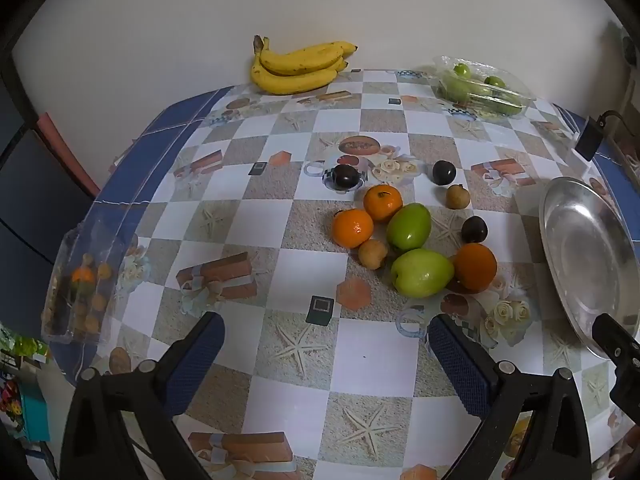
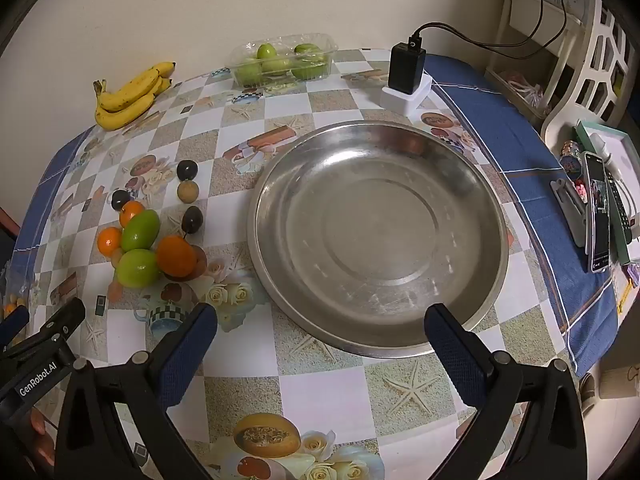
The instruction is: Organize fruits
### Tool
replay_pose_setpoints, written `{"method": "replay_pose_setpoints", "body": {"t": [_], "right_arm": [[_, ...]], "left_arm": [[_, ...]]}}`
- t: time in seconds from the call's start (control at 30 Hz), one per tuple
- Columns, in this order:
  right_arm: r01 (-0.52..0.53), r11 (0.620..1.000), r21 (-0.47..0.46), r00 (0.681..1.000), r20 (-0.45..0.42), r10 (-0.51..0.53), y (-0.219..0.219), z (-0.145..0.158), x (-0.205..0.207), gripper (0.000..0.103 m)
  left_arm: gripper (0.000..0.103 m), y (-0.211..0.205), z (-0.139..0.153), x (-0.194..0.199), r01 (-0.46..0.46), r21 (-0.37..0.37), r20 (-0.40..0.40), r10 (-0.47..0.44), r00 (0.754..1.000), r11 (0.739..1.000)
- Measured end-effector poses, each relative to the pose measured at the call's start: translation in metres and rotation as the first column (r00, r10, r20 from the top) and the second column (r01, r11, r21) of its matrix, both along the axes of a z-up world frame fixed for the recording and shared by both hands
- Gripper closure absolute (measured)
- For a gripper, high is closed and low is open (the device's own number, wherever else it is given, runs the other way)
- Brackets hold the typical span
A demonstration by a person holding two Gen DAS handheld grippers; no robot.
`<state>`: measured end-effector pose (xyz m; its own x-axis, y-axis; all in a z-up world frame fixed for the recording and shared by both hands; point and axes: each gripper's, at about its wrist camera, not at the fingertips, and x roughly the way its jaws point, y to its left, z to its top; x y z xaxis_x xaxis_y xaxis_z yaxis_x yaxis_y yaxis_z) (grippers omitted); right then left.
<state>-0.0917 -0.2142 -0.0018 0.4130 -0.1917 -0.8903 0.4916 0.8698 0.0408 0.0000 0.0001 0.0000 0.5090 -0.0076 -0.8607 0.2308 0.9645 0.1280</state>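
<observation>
Checkered desk (image 2: 320,392) cloth carries loose fruits (image 2: 152,240) at left-centre beside a bare steel pan (image 2: 376,236). Upper centre, a clear tub (image 2: 284,60) holds green fruit; another (image 1: 80,284), blurred, sits at the left edge. Both fingers (image 1: 202,356) (image 2: 452,352) spread wide, holding nothing.

Landmark: steel dish (image 2: 376,236), bare, on the checked tablecloth (image 2: 320,392).
Right gripper (image 2: 320,344): jaws wide apart, nothing between them, over the dish's near rim.
Loose fruit pile (image 2: 152,240): left of the dish.
Bananas (image 2: 130,96): far left, by the wall.
Clear fruit tub (image 2: 284,60): beyond the dish.
Charger (image 2: 406,68): behind the dish's far rim.
</observation>
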Motion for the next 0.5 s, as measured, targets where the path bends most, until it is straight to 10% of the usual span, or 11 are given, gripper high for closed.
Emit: {"method": "replay_pose_setpoints", "body": {"t": [0.5], "right_arm": [[0.001, 1.000, 0.001, 1.000, -0.002, -0.001, -0.0005, -0.0011, 0.0006, 0.000]], "left_arm": [[0.000, 0.0000, -0.0001, 0.0000, -0.001, -0.002, -0.004, 0.001, 1.000, 1.000]]}}
